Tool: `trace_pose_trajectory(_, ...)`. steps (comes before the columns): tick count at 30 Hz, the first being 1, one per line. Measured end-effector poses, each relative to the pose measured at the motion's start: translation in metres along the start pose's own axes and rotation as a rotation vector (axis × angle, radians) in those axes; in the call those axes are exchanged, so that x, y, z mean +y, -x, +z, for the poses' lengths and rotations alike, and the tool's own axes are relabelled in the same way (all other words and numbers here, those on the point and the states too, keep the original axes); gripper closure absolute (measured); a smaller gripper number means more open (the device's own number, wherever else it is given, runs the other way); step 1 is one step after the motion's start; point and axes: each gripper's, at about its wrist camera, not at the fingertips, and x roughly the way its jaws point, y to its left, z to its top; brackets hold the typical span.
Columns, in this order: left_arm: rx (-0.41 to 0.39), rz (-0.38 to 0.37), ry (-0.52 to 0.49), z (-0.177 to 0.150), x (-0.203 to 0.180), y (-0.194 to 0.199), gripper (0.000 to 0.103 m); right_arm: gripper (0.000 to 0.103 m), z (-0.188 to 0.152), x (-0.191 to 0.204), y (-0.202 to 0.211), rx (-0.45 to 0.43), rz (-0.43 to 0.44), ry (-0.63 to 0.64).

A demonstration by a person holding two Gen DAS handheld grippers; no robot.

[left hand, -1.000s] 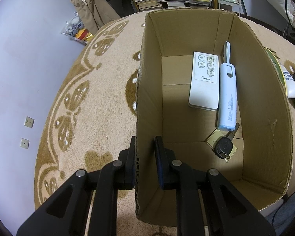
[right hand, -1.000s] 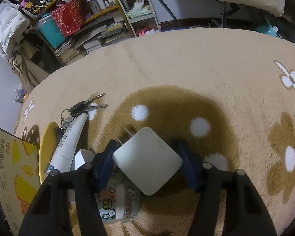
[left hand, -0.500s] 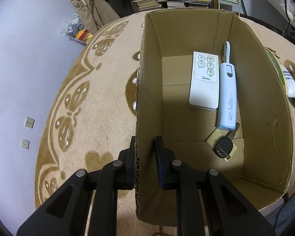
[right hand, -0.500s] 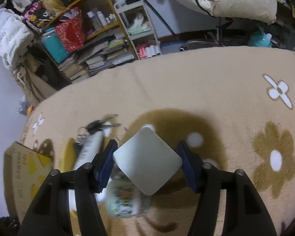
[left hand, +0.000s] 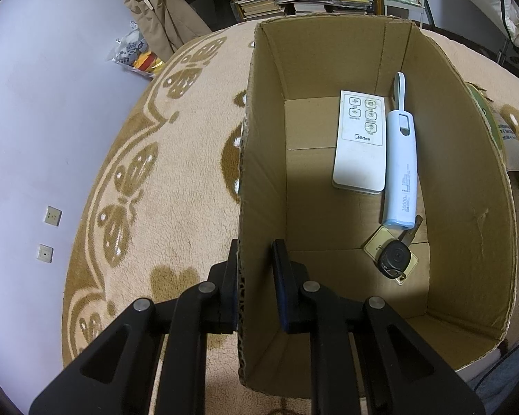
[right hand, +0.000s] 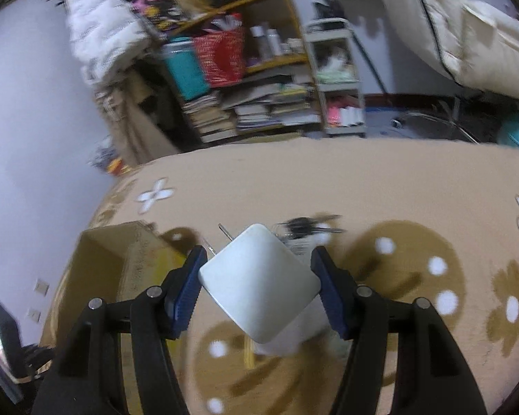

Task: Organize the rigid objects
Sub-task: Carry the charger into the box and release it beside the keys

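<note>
Right wrist view: right hand-held gripper [right hand: 257, 285], clamped on the white charger [right hand: 259, 283], has lifted toward the cardboard box [right hand: 114, 259]; left hand-held gripper [left hand: 254, 269] still pinches its wall, so drop-in seems next.

Right gripper holds a white charger above the rug

The right gripper [right hand: 259, 287] clamps a white square charger [right hand: 259, 285] corner to corner between its blue pads [right hand: 185, 294], two metal prongs [right hand: 221, 238] sticking out at the charger's far left edge. Below lies a tan rug [right hand: 380, 186] with brown patches and white flowers. A cardboard box [right hand: 121, 263] stands open at near left. Just past the charger a bunch of dark keys [right hand: 308, 224] lies on the rug, blurred. Far off, cluttered shelves [right hand: 231, 79] hold books, a red bag and a teal container; a white jacket [right hand: 97, 24] hangs at far left.
</note>
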Motion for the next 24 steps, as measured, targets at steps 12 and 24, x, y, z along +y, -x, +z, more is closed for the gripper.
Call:
trace_pose_trajectory(12,-0.002,0.004,-0.004,-0.001,0.000,0.001,0.086,0.037,-0.020,0.085,0.014,-0.001,0.154,0.158)
trace_pose_trajectory(24,-0.001,-0.003,0.004,0.000,0.001,0.001,0.086,0.037,-0.041,0.113,0.012,0.012,0.260,0.216)
